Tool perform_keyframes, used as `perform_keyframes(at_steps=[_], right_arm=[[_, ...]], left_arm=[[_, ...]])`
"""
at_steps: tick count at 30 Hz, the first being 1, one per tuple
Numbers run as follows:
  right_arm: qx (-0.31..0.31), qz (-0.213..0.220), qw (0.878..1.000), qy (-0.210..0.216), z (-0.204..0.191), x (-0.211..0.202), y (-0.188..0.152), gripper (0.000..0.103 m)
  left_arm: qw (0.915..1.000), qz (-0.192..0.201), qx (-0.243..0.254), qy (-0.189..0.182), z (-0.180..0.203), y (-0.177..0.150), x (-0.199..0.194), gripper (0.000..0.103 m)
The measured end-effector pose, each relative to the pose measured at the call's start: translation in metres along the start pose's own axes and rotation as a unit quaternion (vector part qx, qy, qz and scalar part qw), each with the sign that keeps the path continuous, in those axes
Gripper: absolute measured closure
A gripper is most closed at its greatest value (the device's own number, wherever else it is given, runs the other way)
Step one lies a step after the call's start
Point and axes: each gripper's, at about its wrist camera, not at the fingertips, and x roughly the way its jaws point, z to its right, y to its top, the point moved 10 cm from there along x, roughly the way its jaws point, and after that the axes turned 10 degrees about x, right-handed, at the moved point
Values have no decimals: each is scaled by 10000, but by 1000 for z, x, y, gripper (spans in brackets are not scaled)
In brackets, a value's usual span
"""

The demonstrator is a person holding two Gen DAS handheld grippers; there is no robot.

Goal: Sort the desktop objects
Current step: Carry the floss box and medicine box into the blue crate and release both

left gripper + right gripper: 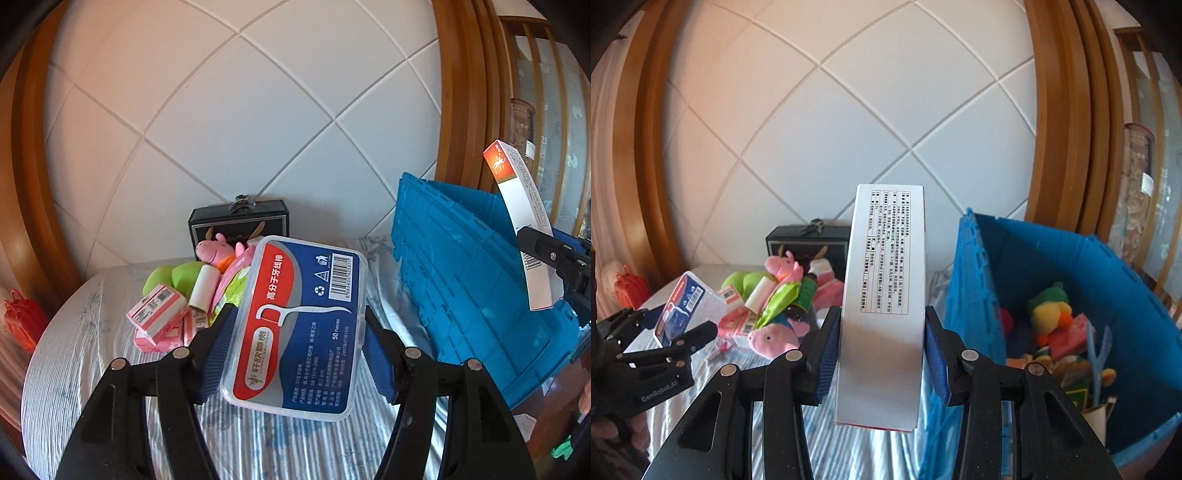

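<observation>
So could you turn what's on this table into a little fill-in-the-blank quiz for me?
1. The left tool grips a clear plastic floss-pick case with a red and ___ label.
2. The right tool grips a long ___ cardboard box.
3. The green and yellow plush toy lies inside the ___ plastic crate.

Missing words: blue; white; blue

The floss-pick case point(295, 328) was clear, glossy plastic; the tall box point(882, 306) matt white card. The blue crate point(1052, 258) looked ribbed, hard plastic, the tabletop cover point(92, 350) finely striped cloth, the pig toy point(772, 338) soft plush
</observation>
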Motion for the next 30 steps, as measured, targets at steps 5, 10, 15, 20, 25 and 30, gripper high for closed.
perform_keyframes(at_steps=[5, 10, 15, 20, 25, 30], right_arm=[[116, 347, 9987, -361, 50, -32, 20, 61], [299, 544, 9949, -794, 115, -53, 31, 61], [516, 554, 9908, -1118, 175, -63, 30, 61], [701, 375, 9875, -1360, 232, -62, 20, 61], [761, 263, 9872, -1373, 264, -59, 10, 63], [818, 156, 9875, -1338, 285, -55, 1, 63]], left_arm=[[9989, 323, 242, -254, 52, 36, -12, 39], [9957, 557, 518, -537, 111, 66, -19, 39], [9916, 692, 751, -795, 174, 94, -20, 39], [9856, 757, 987, -1144, 240, 113, -19, 39], [9825, 499, 1188, -1348, 294, 116, 1, 39], [9787, 48, 1296, -1591, 322, 102, 21, 39]])
